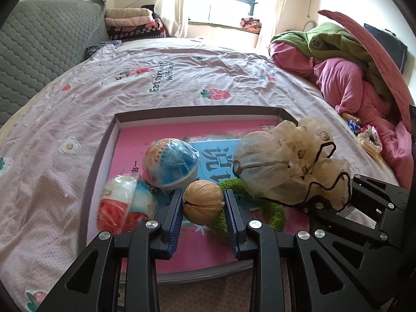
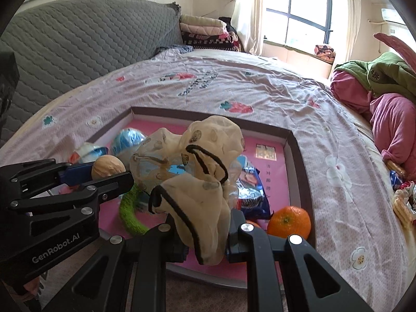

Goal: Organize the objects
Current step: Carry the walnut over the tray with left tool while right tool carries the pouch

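Note:
A shallow box with a pink floor (image 1: pixel 135 145) (image 2: pixel 295 140) lies on the bed. My left gripper (image 1: pixel 202 202) (image 2: pixel 104 173) is shut on a tan walnut (image 1: pixel 203 202) (image 2: pixel 108 167), held just above the box floor. My right gripper (image 2: pixel 205 236) (image 1: pixel 319 202) is shut on a beige sheer scrunchie with black trim (image 2: pixel 197 182) (image 1: pixel 286 163), which hangs over the box beside the walnut. Inside the box lie two wrapped toy balls (image 1: pixel 171 162) (image 1: pixel 124 204), a green fuzzy ring (image 1: pixel 273 208) (image 2: pixel 127 208), a blue snack packet (image 2: pixel 251 189) and an orange (image 2: pixel 289 222).
The bed has a pink patterned sheet (image 1: pixel 182 78). A grey quilted headboard (image 1: pixel 44 44) stands at the left. Pink and green bedding (image 1: pixel 345 78) is piled at the right, with snack wrappers (image 1: pixel 366 135) beside it. Folded blankets (image 1: pixel 132 23) sit by the window.

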`<state>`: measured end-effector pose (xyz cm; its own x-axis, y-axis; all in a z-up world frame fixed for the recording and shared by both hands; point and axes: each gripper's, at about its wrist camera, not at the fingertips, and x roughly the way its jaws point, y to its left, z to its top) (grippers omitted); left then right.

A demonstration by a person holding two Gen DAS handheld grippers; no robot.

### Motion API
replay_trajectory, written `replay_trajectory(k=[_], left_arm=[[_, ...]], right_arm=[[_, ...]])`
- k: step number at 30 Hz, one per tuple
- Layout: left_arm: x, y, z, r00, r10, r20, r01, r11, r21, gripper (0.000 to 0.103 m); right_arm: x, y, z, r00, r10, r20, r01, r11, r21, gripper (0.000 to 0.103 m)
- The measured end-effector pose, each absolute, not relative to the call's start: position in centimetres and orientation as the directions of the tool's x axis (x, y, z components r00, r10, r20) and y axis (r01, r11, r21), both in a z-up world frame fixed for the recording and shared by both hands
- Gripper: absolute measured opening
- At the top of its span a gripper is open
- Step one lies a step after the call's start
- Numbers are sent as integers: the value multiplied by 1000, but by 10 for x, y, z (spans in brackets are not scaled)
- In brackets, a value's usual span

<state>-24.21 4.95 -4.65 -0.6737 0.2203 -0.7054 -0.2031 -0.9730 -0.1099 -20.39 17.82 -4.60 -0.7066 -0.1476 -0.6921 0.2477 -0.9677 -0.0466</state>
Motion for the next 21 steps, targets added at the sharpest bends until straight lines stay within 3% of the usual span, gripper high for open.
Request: replay_trajectory(k=[10, 21], left_arm=[[-243, 56, -56, -654, 226, -722, -217, -970, -107, 31], [-237, 48, -62, -644, 213, -735, -193, -975, -113, 32]], right_arm=[[-198, 173, -53, -699, -115, -705, 254, -963, -95, 20], [-192, 170, -48, -689, -116, -715, 260, -961, -94, 39]])
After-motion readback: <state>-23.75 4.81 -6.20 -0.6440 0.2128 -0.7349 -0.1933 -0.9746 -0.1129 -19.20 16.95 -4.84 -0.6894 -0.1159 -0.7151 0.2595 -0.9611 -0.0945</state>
